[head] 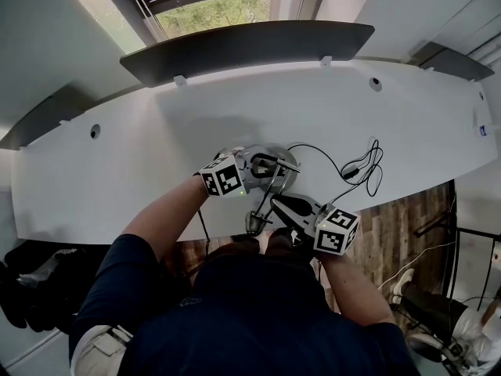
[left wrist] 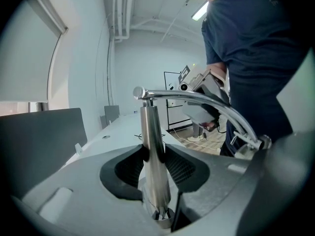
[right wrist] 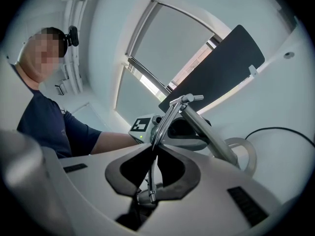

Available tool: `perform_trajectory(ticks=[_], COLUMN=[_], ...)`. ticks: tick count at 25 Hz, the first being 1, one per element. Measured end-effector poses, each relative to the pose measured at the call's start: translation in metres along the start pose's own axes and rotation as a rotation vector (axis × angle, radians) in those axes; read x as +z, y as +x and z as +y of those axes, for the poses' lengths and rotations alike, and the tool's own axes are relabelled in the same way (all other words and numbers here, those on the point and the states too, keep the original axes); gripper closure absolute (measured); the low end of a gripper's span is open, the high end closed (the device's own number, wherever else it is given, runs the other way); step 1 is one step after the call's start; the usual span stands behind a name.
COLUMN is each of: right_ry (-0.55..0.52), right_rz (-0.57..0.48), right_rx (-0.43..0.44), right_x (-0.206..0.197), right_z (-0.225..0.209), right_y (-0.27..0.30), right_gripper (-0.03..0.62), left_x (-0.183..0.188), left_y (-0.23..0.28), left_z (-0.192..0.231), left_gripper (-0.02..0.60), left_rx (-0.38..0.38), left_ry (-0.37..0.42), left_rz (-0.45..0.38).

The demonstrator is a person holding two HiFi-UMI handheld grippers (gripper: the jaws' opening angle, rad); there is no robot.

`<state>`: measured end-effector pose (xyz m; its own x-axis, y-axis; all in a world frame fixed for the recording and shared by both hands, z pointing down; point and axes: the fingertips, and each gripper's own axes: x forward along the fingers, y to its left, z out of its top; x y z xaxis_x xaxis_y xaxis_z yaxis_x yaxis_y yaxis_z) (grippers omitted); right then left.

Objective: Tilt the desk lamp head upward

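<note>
A metal desk lamp stands near the white desk's front edge on a round base. My left gripper is shut on the upright post, with both dark pads pressed to its sides. From the post's top a thin curved arm bends toward the person. My right gripper is shut on that thin arm, close to the lamp head at the desk's edge. The left gripper shows behind the post in the right gripper view.
A black cable loops on the desk right of the lamp. A dark curved panel runs along the desk's far edge below a window. Wooden floor, cables and a chair base lie to the right.
</note>
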<state>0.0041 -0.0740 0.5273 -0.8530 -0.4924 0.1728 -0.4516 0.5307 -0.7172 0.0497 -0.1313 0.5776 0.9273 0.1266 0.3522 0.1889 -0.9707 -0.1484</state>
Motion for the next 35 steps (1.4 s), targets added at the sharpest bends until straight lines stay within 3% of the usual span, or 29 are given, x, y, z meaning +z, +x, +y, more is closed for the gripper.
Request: perform_trajectory(ticks=[7,19,28,35], right_ry=[0.080,0.188,0.328,0.336], right_rz=[-0.038,-0.030,-0.027,0.029], right_rx=[0.081,0.099,0.121,0.130], right_x=[0.014,0.026,0.042,0.046], right_z=[0.020,0.031,0.034,0.036], right_y=[-0.007,-0.013,-0.020,-0.023], right_gripper=[0.534,0.522,0.520,0.520], left_x=[-0.001,-0.001,0.000,0.002], left_y=[0.001,0.001,0.003,0.004], left_z=[0.000,0.000,0.001,0.000], left_gripper=[0.453,0.453,0.453,0.453], left_rx=[0.014,0.049,0.061,0.076], left_ry=[-0.020,-0.034,-0.029,-0.031], left_rz=[-0.008,-0.018,-0.039,-0.052])
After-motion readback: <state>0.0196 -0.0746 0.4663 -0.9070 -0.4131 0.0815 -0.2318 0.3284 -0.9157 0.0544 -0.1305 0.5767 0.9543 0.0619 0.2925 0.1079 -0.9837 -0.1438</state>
